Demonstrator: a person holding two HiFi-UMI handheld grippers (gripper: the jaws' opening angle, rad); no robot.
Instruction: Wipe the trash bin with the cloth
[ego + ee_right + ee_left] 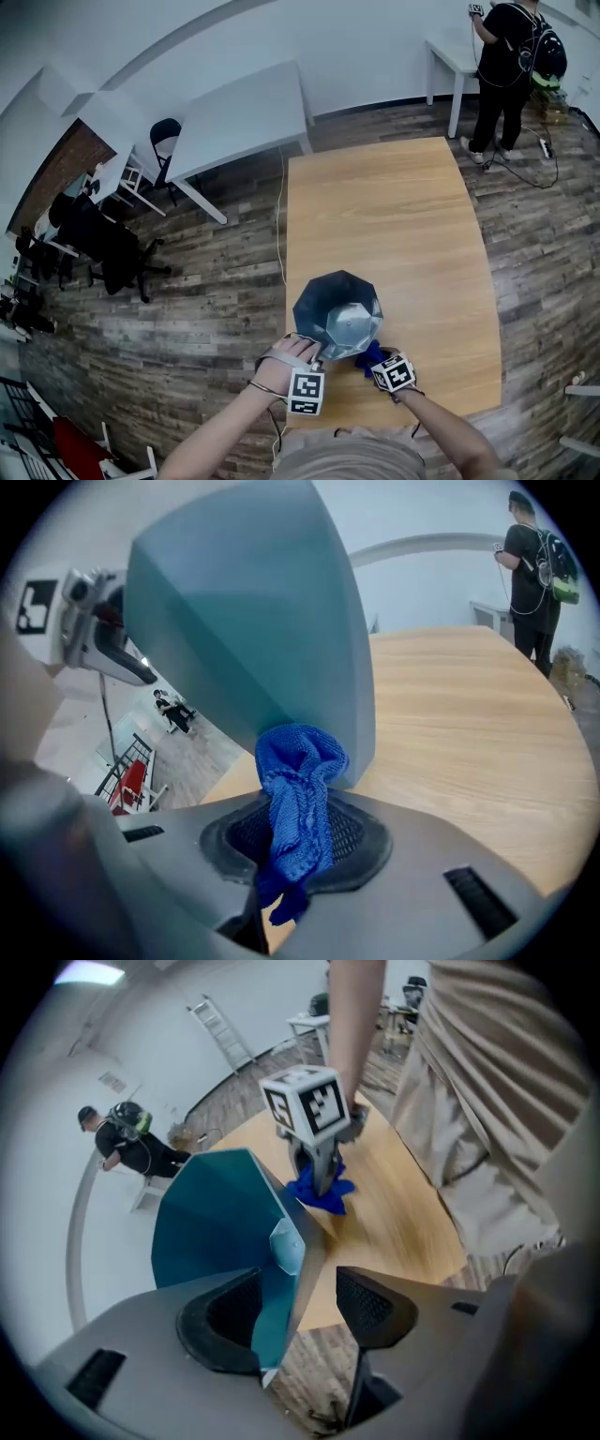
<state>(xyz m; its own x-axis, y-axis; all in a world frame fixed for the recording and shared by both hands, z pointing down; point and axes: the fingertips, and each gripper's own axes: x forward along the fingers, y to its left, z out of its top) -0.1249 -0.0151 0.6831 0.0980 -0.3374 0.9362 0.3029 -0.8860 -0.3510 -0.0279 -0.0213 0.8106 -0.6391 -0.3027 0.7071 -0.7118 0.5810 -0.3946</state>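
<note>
A teal faceted trash bin (337, 305) stands near the front edge of the wooden table (394, 216). In the left gripper view its wall (220, 1222) runs between the jaws of my left gripper (300, 1307). The jaws stand wide and the right pad is clear of the wall, so the gripper is open. From the head view the left gripper (317, 356) is at the bin's near left side. My right gripper (295, 846) is shut on a blue cloth (298, 789), whose bunched end rests against the bin (253, 621) low on its near right side (370, 357).
The wooden table stretches away beyond the bin. A white table (244, 117) and dark office chairs (103, 244) stand to the left on the plank floor. A person (511, 56) stands by another white table at the far right. A cable (281, 234) hangs along the table's left edge.
</note>
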